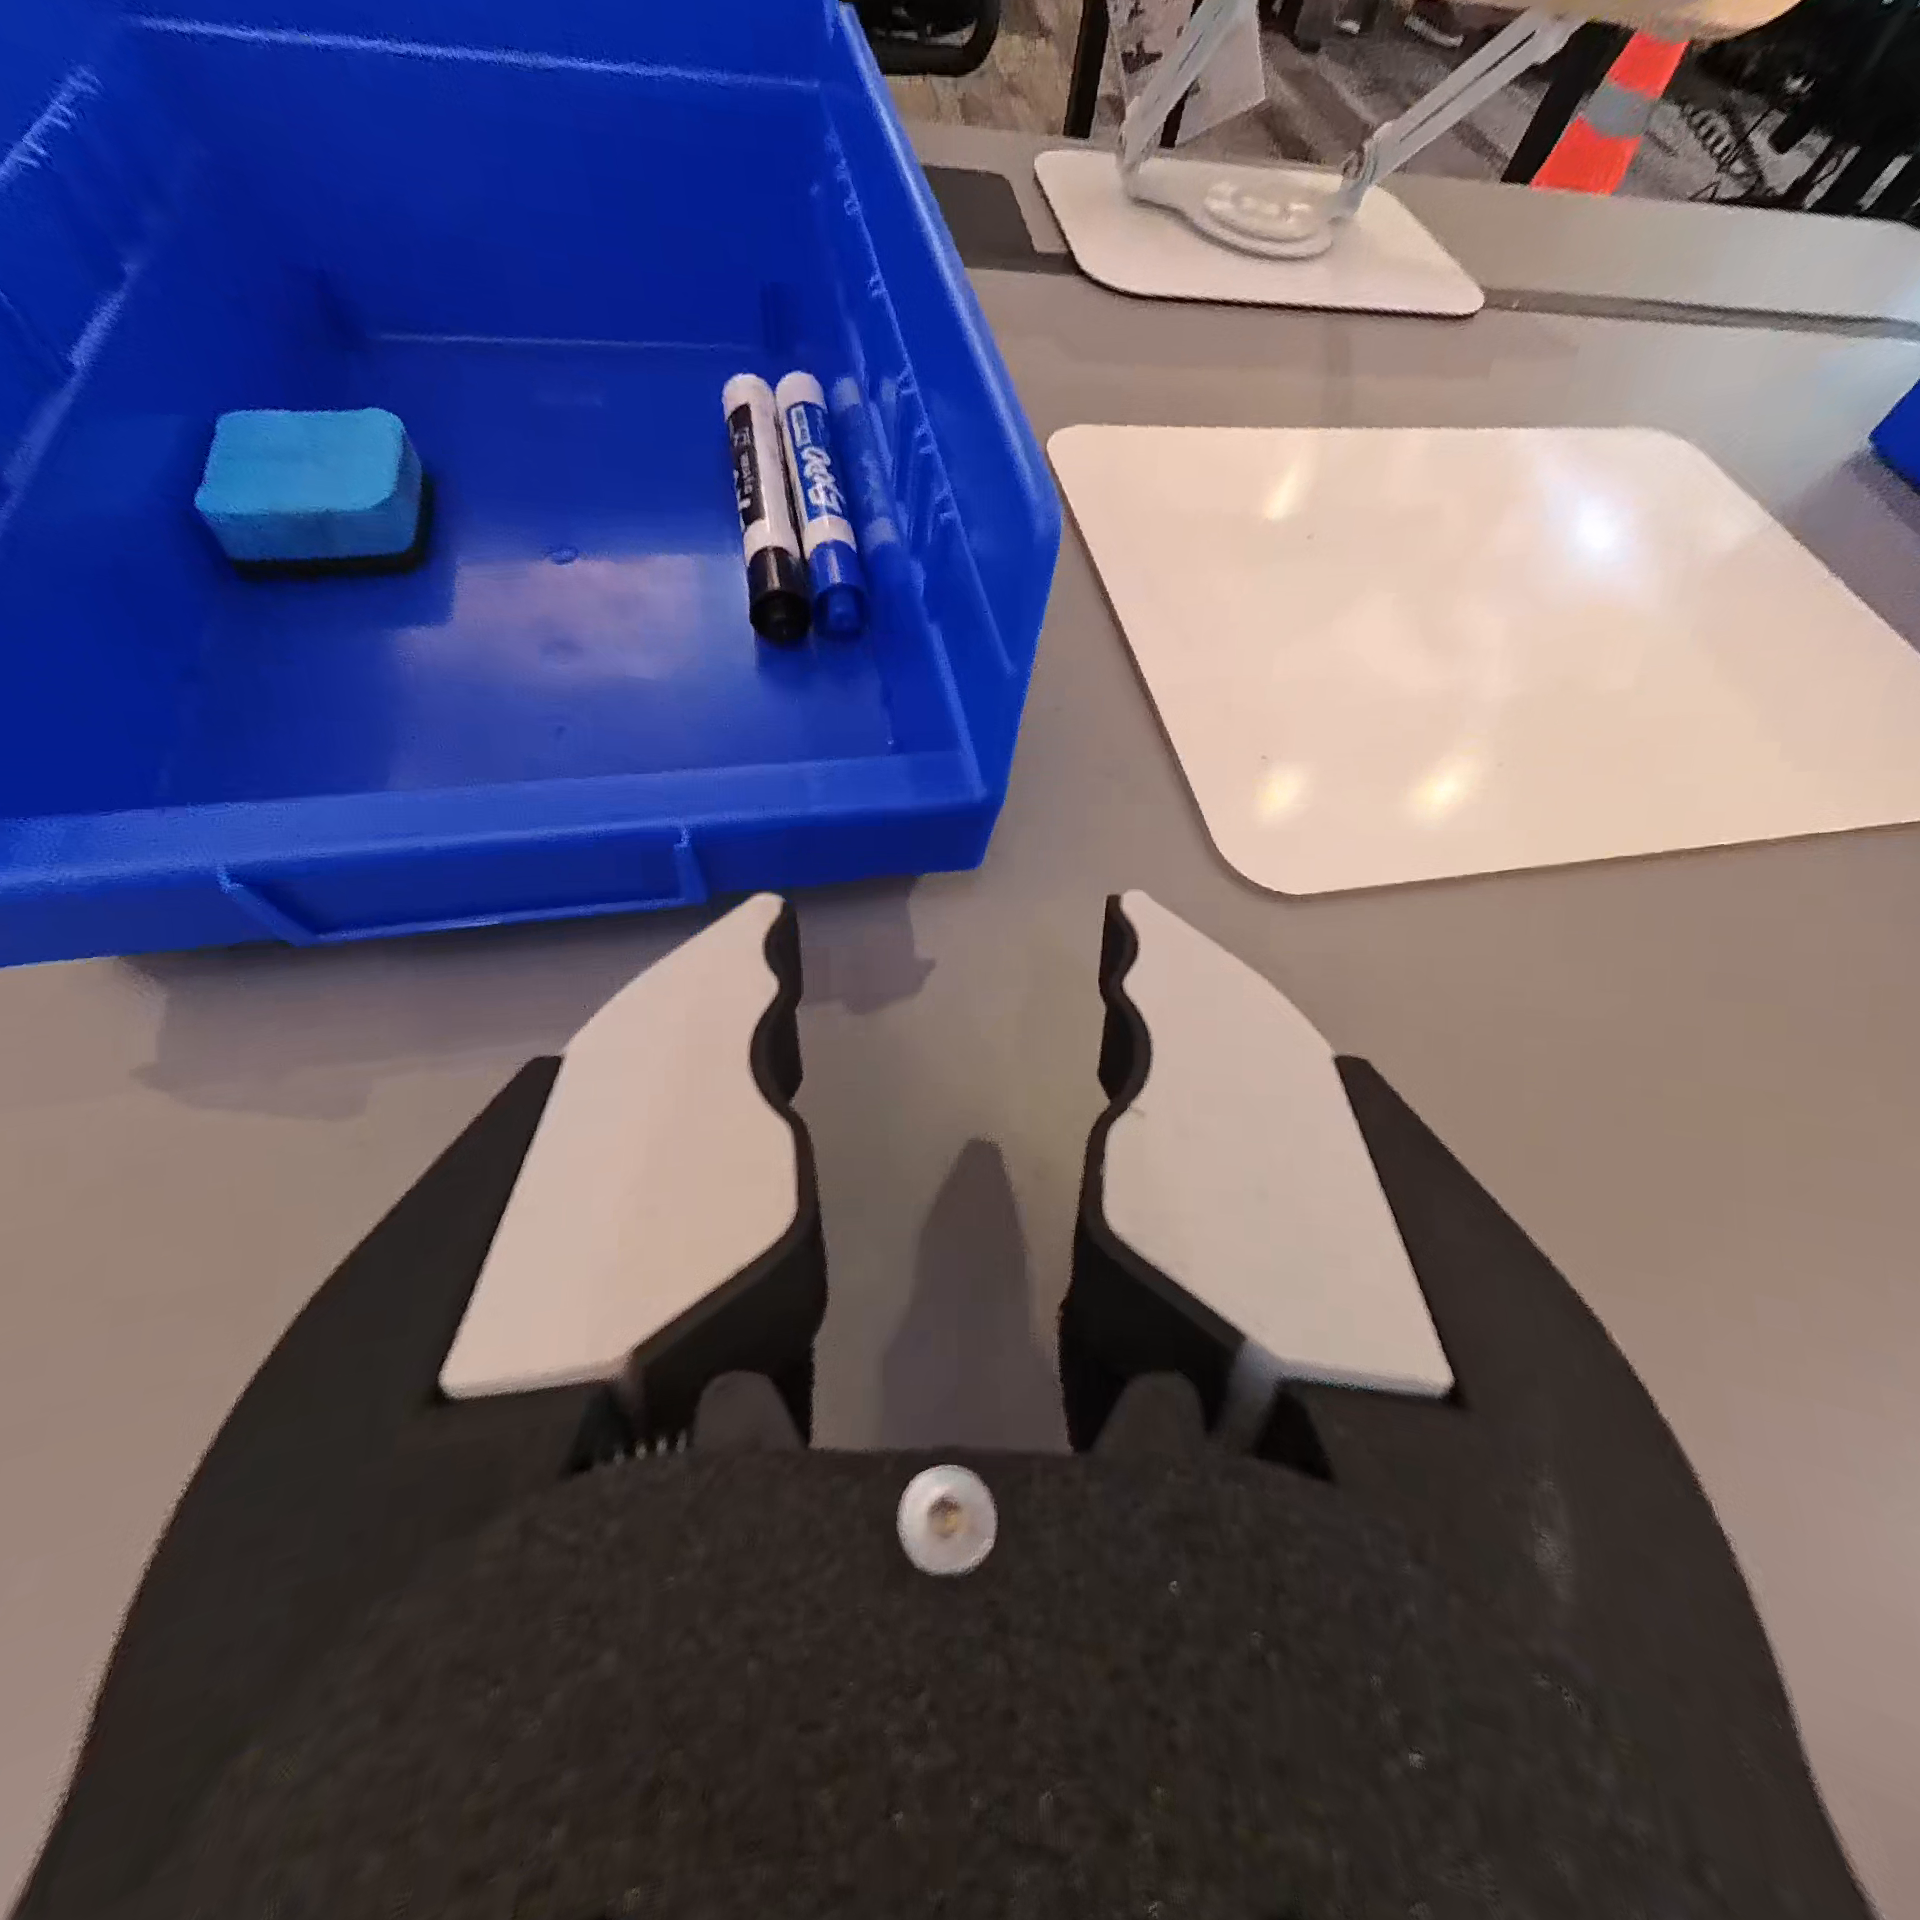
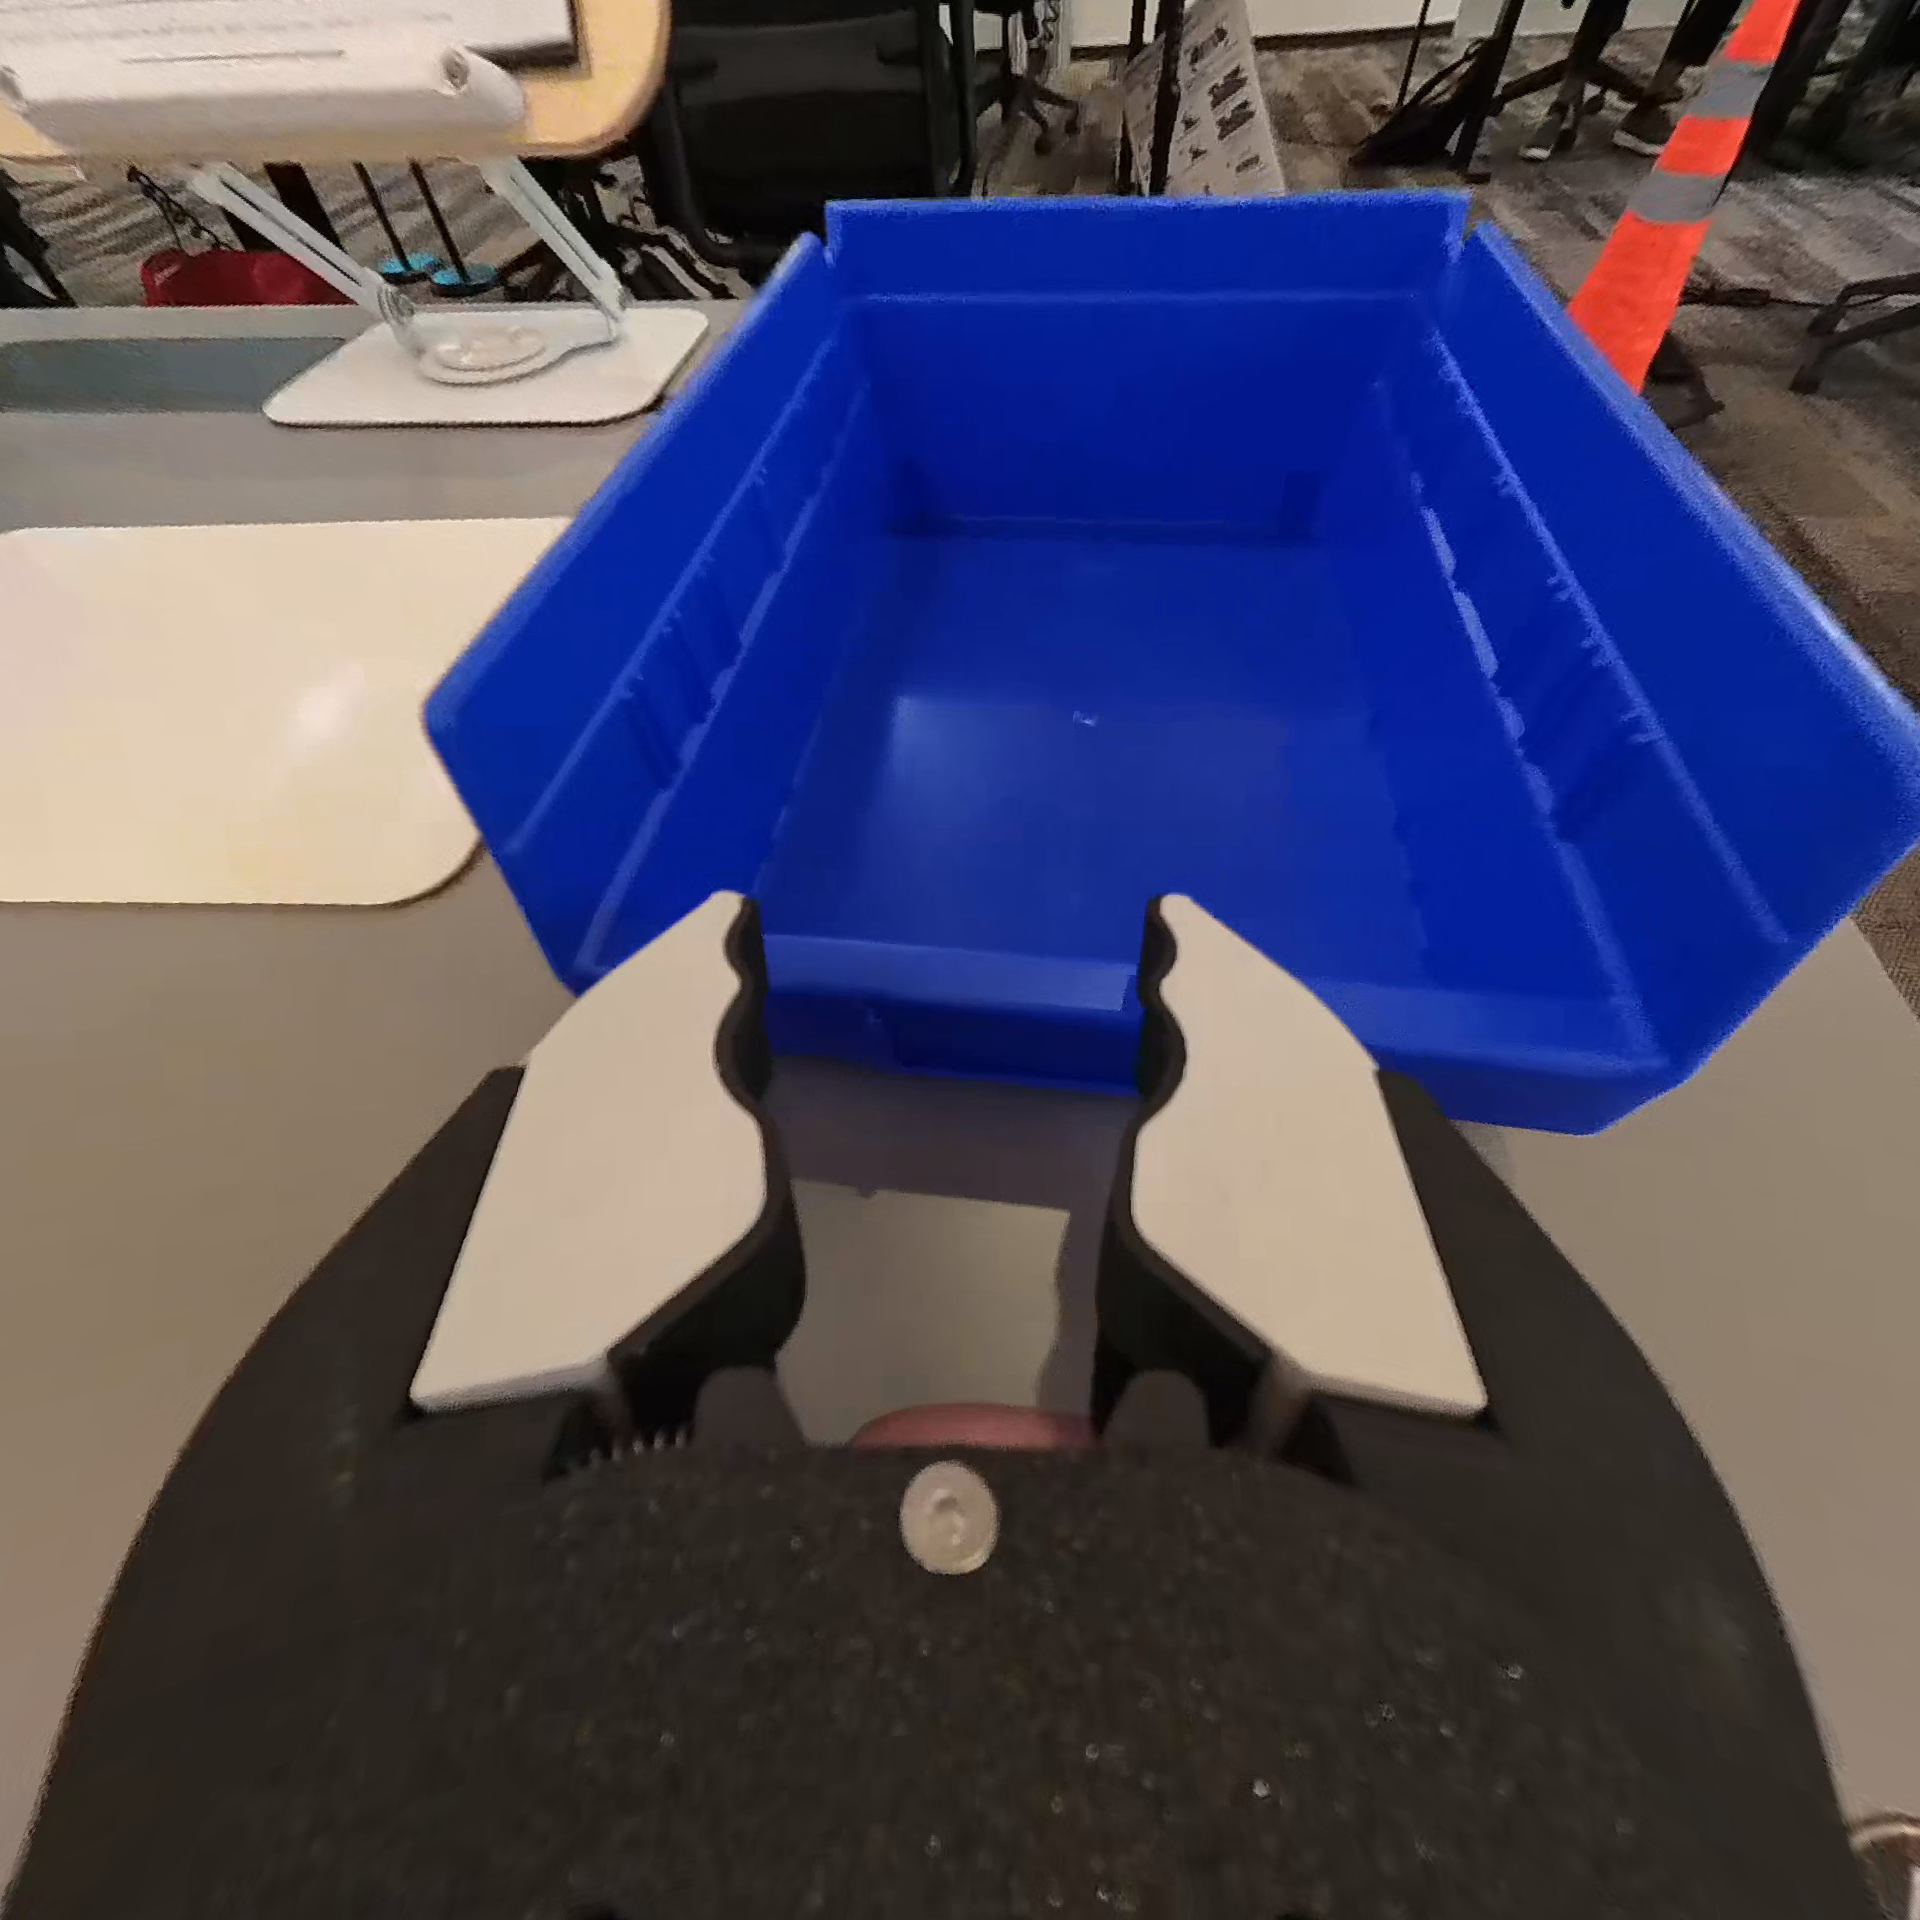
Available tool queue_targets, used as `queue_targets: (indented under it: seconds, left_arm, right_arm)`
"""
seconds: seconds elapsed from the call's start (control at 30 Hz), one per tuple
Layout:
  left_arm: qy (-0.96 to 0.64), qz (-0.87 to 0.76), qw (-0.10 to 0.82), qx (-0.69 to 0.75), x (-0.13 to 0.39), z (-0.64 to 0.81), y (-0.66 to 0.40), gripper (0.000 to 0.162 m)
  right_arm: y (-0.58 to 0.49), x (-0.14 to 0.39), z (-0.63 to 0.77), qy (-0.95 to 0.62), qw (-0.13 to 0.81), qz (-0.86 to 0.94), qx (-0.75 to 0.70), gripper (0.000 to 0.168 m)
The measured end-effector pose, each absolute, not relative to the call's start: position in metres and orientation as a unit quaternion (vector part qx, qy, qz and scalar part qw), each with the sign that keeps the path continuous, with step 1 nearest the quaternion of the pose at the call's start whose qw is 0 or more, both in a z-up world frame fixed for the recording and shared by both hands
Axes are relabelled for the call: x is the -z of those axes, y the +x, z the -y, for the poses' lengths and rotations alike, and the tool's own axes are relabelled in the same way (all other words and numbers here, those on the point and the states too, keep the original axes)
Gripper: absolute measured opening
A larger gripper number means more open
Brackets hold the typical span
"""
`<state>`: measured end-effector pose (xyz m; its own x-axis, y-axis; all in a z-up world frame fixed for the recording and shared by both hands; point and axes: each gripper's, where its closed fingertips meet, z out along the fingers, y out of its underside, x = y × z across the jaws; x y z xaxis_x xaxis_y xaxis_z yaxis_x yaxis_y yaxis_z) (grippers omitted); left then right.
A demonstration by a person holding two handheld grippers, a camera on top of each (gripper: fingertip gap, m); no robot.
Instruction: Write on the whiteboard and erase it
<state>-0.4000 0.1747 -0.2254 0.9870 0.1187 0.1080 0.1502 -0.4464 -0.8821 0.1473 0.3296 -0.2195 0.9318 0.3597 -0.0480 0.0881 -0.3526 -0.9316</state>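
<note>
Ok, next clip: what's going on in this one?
Nothing is being handled yet. The left gripper and right gripper both hover over the grey table, jaws open and empty. Two markers and the eraser lie in the left blue bin; the right blue bin is empty. The whiteboard is blank.
</note>
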Motion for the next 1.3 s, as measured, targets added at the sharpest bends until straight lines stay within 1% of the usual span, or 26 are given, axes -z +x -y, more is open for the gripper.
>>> queue_targets:
  seconds: [0.1, 0.5, 0.6, 0.7, 0.8, 0.93, 1.07, 1.13, 1.2, 1.3]
  left_arm:
    - [-0.858, 0.08, 0.507, 0.004, 0.231, -0.167, -0.404, 0.054]
    - [-0.865, 0.087, 0.492, 0.038, 0.239, -0.165, -0.402, 0.053]
    - [-0.863, 0.078, 0.496, 0.053, 0.229, -0.167, -0.4, 0.053]
    - [-0.869, -0.001, 0.493, 0.05, 0.197, -0.175, -0.409, 0.055]
    - [-0.888, -0.145, 0.437, -0.018, 0.167, -0.193, -0.439, 0.057]
    - [-0.91, -0.274, 0.31, -0.033, 0.164, -0.232, -0.485, 0.06]
    - [-0.905, -0.378, 0.146, -0.127, 0.192, -0.273, -0.544, 0.061]
    - [-0.9, -0.407, 0.068, -0.141, 0.21, -0.287, -0.562, 0.06]
    - [-0.903, -0.405, 0.009, -0.145, 0.226, -0.299, -0.576, 0.062]
    - [-0.901, -0.412, -0.043, -0.132, 0.244, -0.308, -0.582, 0.065]
  right_arm:
    - [0.141, 0.215, -0.327, -0.805, 0.56, 0.146, -0.129, 0.067]
    - [0.124, 0.218, -0.325, -0.807, 0.551, 0.17, -0.128, 0.066]
    - [0.123, 0.219, -0.325, -0.807, 0.55, 0.173, -0.127, 0.065]
    - [0.121, 0.22, -0.325, -0.808, 0.548, 0.173, -0.132, 0.065]
    - [0.12, 0.219, -0.326, -0.805, 0.55, 0.176, -0.138, 0.065]
    - [0.114, 0.219, -0.326, -0.805, 0.544, 0.171, -0.163, 0.065]
    - [0.11, 0.219, -0.323, -0.804, 0.542, 0.174, -0.169, 0.065]
    - [0.109, 0.22, -0.322, -0.805, 0.542, 0.181, -0.161, 0.065]
    - [0.108, 0.221, -0.322, -0.806, 0.54, 0.186, -0.154, 0.065]
    - [0.108, 0.222, -0.321, -0.807, 0.54, 0.192, -0.143, 0.065]
